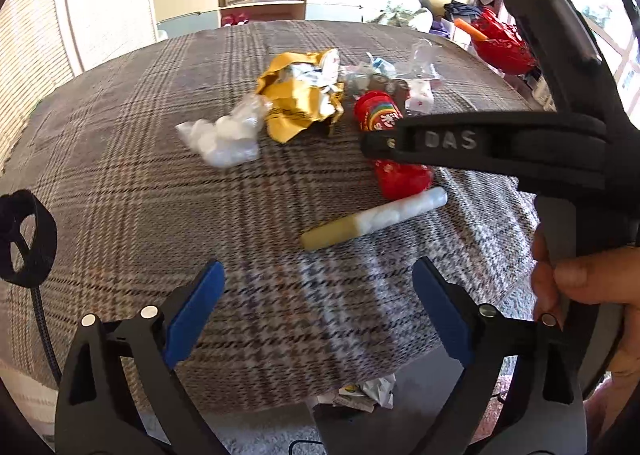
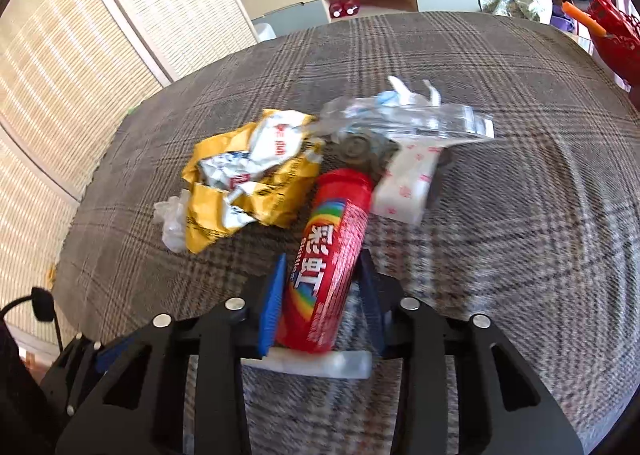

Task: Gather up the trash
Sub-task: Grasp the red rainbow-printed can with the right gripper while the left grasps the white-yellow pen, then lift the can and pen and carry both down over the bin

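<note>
A red candy tube (image 2: 328, 267) with rainbow print lies on the plaid tablecloth (image 2: 500, 235), and my right gripper (image 2: 320, 279) is shut on its lower half, a blue pad on each side. Just below it lies a yellow-and-white stick (image 2: 312, 363). In the left wrist view the same tube (image 1: 376, 115) shows behind the black right gripper body (image 1: 448, 141), with the stick (image 1: 374, 217) in front of it. My left gripper (image 1: 318, 267) stands open above bare cloth, short of the stick. Behind the tube lies a crumpled yellow wrapper (image 1: 304, 95).
A white plastic bag (image 1: 224, 135) lies left of the wrapper. Clear bags (image 2: 408, 115) and a white printed pack (image 2: 404, 183) lie behind the tube. A red basket (image 1: 500, 43) sits off the table's far right. Crumpled paper (image 1: 364, 395) lies on the floor. A hand (image 1: 592, 275) holds the right gripper.
</note>
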Demonstrator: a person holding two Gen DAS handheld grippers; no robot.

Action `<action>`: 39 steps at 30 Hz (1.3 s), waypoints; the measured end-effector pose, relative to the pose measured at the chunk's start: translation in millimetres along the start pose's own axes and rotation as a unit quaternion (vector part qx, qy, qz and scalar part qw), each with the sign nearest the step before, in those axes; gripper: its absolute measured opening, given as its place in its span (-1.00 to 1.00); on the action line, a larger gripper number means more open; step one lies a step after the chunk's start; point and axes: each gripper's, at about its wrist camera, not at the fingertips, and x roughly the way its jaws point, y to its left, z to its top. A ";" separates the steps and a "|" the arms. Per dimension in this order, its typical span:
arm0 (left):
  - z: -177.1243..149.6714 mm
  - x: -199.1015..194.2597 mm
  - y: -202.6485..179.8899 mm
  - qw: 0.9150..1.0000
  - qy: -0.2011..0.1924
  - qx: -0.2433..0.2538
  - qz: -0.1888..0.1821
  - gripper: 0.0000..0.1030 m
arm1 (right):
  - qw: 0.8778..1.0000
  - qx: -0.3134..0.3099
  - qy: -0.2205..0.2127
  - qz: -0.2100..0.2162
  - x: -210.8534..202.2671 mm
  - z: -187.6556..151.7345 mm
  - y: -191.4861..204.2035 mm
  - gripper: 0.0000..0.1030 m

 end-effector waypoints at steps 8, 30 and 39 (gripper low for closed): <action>10.0 13.0 -14.1 0.999 0.000 0.027 -0.018 0.39 | 1.000 0.015 -0.002 -0.001 -15.9 -8.3 -28.1 -0.36; -21.0 -2.9 -75.3 0.994 0.013 0.097 -0.039 -0.26 | 0.999 0.039 -0.011 -0.017 -45.0 -37.2 -63.8 -0.40; -28.1 -7.9 -87.7 0.994 0.014 0.099 -0.033 -0.64 | 0.998 0.047 -0.026 -0.017 -48.7 -39.7 -76.0 -0.41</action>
